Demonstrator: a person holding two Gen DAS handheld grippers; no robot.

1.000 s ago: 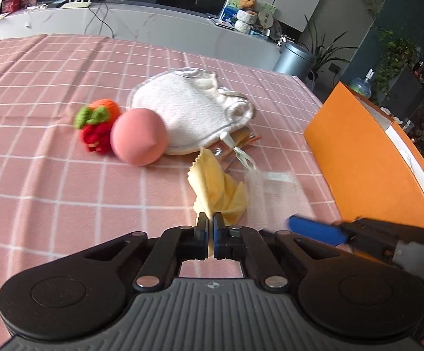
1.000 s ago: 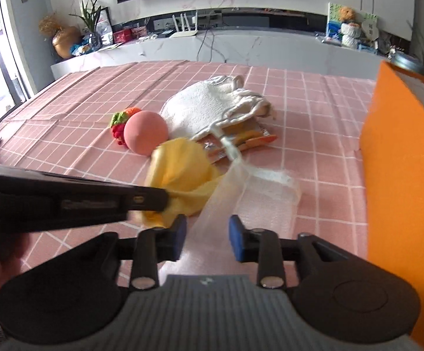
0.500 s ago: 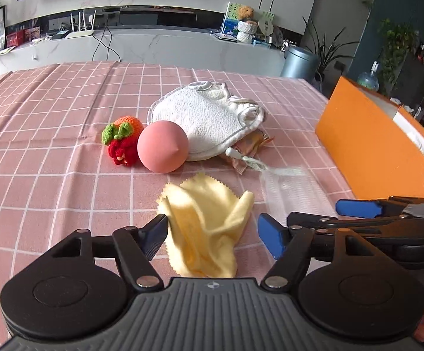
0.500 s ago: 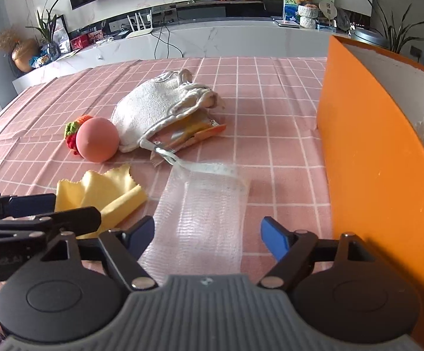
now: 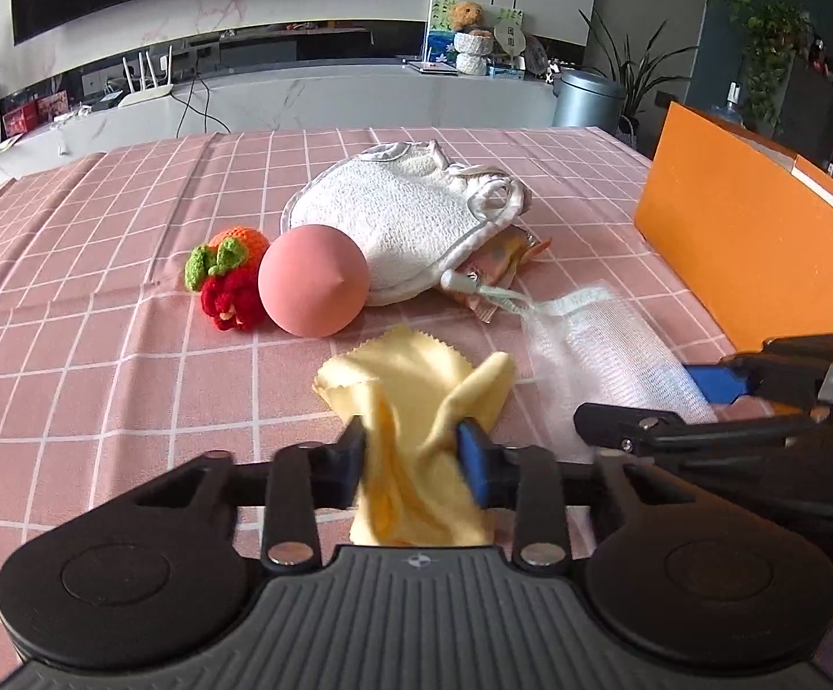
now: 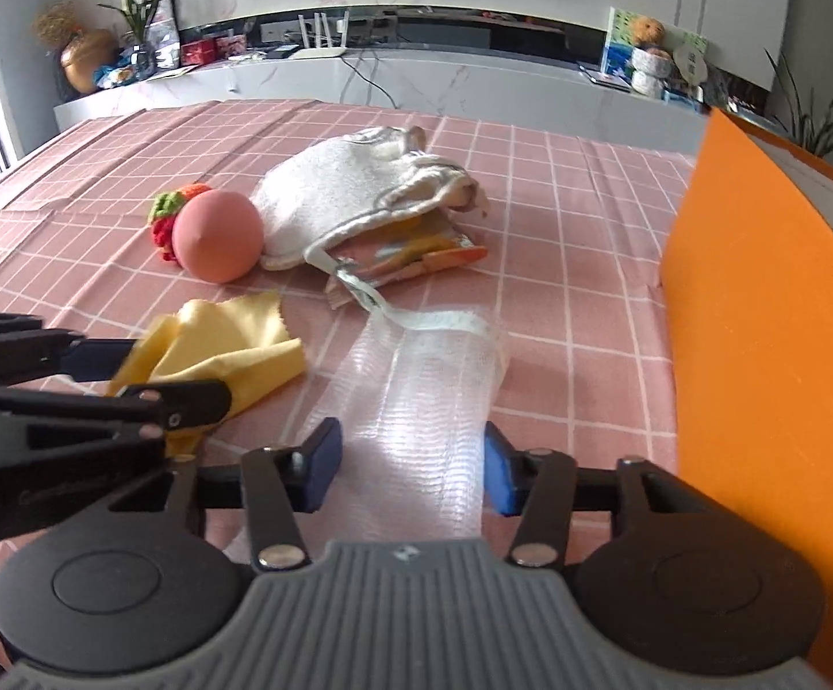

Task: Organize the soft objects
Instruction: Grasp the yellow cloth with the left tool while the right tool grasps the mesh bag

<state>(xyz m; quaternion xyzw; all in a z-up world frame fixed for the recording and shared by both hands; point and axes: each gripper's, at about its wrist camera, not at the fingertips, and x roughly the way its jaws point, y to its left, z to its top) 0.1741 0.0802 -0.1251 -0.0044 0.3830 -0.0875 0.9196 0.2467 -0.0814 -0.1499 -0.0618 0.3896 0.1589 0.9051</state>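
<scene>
A yellow cloth (image 5: 410, 379) lies bunched on the pink checked tablecloth. It sits between the pads of my left gripper (image 5: 413, 460), whose jaws are closing and touch it on both sides. Right of it lies a clear mesh bag (image 6: 433, 379), flat on the table. My right gripper (image 6: 413, 463) straddles the bag's near end, its jaws closing with the bag's edges against both pads. In the right wrist view the left gripper (image 6: 177, 376) shows at the left, on the yellow cloth (image 6: 226, 339). In the left wrist view the right gripper (image 5: 637, 397) reaches over the mesh bag (image 5: 606, 356).
Farther back are a pink ball (image 5: 313, 282), a crocheted red and orange fruit (image 5: 226, 276) and a white terry pouch (image 5: 393, 218) lying over a colourful packet (image 6: 416, 259). An orange box wall (image 6: 761, 345) stands along the right. A white counter runs behind the table.
Both grippers let go and spread wide, leaving the cloth and the mesh bag on the table. Now both pairs of jaws have come in again around the same things.
</scene>
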